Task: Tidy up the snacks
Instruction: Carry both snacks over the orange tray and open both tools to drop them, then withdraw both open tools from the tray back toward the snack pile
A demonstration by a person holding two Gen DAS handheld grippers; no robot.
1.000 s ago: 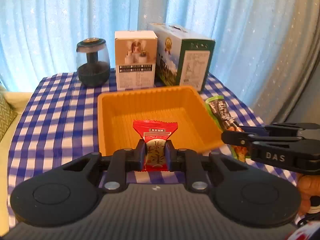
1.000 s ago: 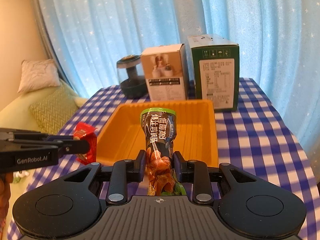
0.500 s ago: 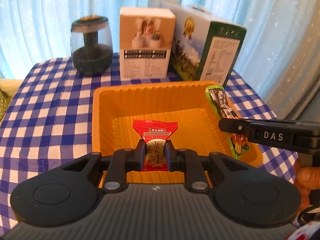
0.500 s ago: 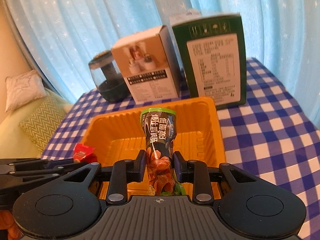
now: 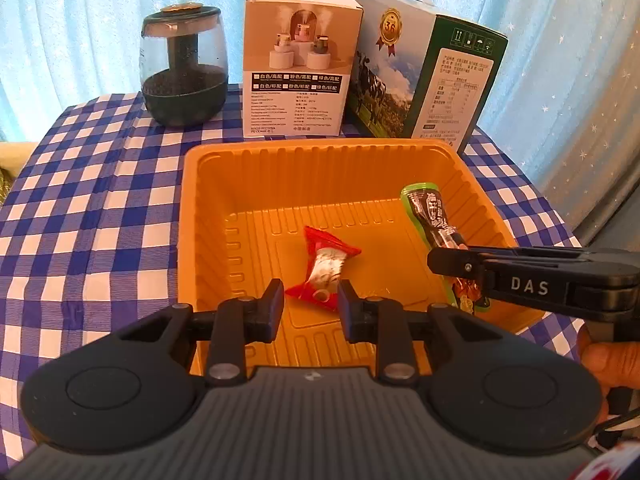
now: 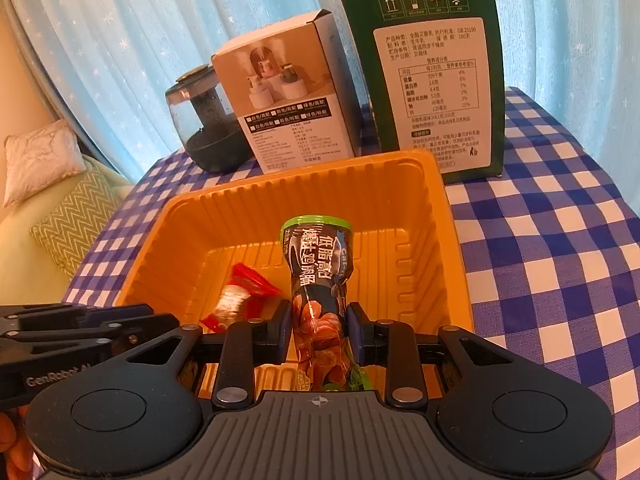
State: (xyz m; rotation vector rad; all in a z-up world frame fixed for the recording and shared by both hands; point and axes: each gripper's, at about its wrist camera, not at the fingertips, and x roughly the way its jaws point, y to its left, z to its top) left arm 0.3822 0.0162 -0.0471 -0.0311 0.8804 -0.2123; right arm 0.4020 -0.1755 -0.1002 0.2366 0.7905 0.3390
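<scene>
**Two snacks over one orange tray**

Two pairs of tongs meet above the orange tray (image 5: 192, 184), which sits on a blue-and-white checked tabletop (image 5: 92, 216). The left tongs (image 5: 310, 308) stand with their jaws apart, holding nothing. Just ahead of them the red candy (image 5: 326, 266) lies tilted on the ribbed floor of the tray, its near end reaching into the gap between the open fingertips; whether it touches either one cannot be told.

The right tongs (image 6: 318, 330) are clamped on the green snack pouch (image 6: 318, 256), gripping it across its lower half (the part printed with orange-brown food). The pouch points forward and upward from the jaws, its green-rimmed top held over the tray's right side. Seen from the left wrist, the same pouch runs along the tray's right wall, with the right tongs reaching in from the right.

Behind the tray, near the far edge of the tabletop, stand three things in a row: a dark glass jar (image 5: 182, 68) on the left, a white carton (image 5: 298, 64) in the middle and a green carton (image 6: 432, 80) on the right. Pale blue curtains (image 5: 80, 20) hang behind them.
</scene>
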